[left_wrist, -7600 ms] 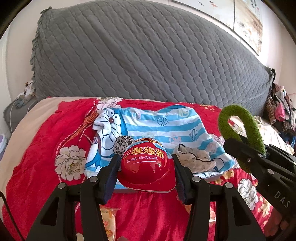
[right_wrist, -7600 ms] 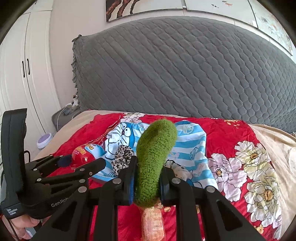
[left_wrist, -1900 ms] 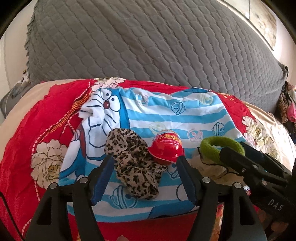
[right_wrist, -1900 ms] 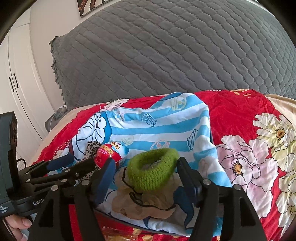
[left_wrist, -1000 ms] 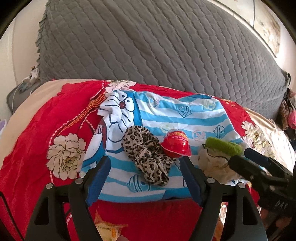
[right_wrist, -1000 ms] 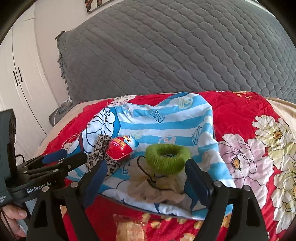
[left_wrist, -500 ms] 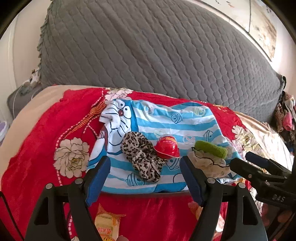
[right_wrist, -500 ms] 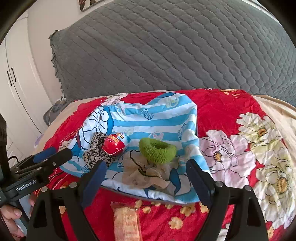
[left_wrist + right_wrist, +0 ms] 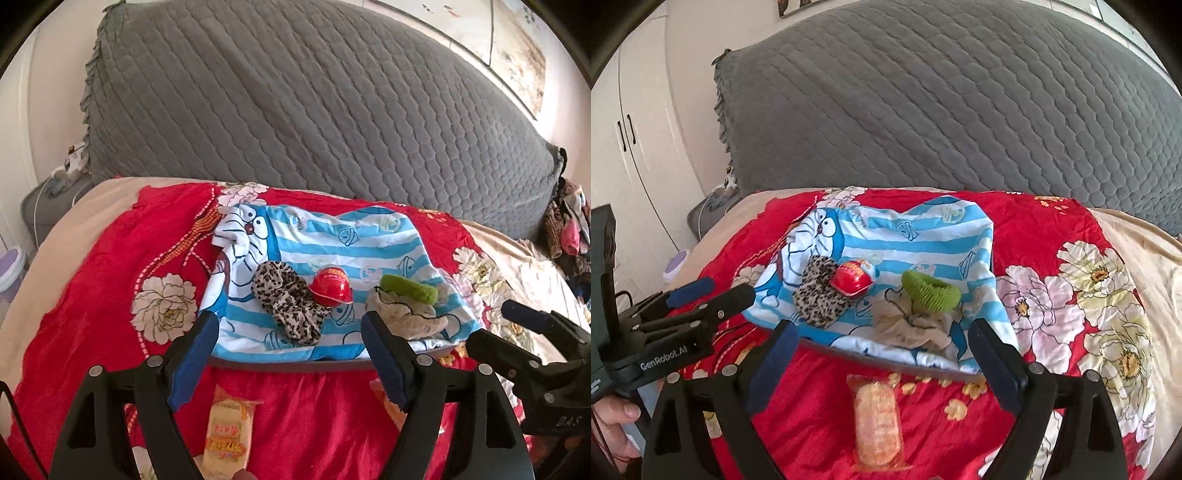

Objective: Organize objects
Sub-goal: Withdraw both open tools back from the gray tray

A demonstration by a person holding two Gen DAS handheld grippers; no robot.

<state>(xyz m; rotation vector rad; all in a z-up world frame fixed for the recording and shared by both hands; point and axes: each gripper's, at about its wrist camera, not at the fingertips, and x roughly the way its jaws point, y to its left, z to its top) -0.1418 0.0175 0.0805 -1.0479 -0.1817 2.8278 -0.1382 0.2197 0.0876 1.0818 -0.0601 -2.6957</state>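
the left gripper (image 9: 286, 354) has its jaws standing wide with nothing between them; the right gripper (image 9: 882, 360) has its jaws opening, also with nothing between them. neither touches anything.

already gathered on the blue-striped cartoon cloth (image 9: 351, 240), which seems draped over a flat board whose dark edge shows at the near side, lie four things: a leopard-print scrunchie (image 9: 290, 304), a red toy helmet (image 9: 330, 286) touching it at its 3 o'clock, a green knitted hair band (image 9: 408, 288) further toward 3 o'clock, and a crumpled beige cloth piece (image 9: 404, 317) under the band.

still off the cloth, at 6 o'clock from it, are two snack packets: a yellowish one (image 9: 227, 430) in the left wrist view and a clear-wrapped orange one (image 9: 877, 419) in the right. these look like the next things to collect. both should be very light, with slick crinkly film that can slide under the pads, and the contents probably crush or crack easily. a gentle pinch across the narrow width, near the middle or on a sealed end, seems safest.

the surface is a soft bed under a red floral blanket (image 9: 1052, 236), which will sink under pressure, so a packet may tilt as the pads come down. behind, at 12 o'clock, stands a large grey quilted headboard cover (image 9: 295, 110); white wardrobe doors (image 9: 624, 147) are at 9 o'clock in the right view, and a pile of clothes (image 9: 570, 229) at 3 o'clock in the left.
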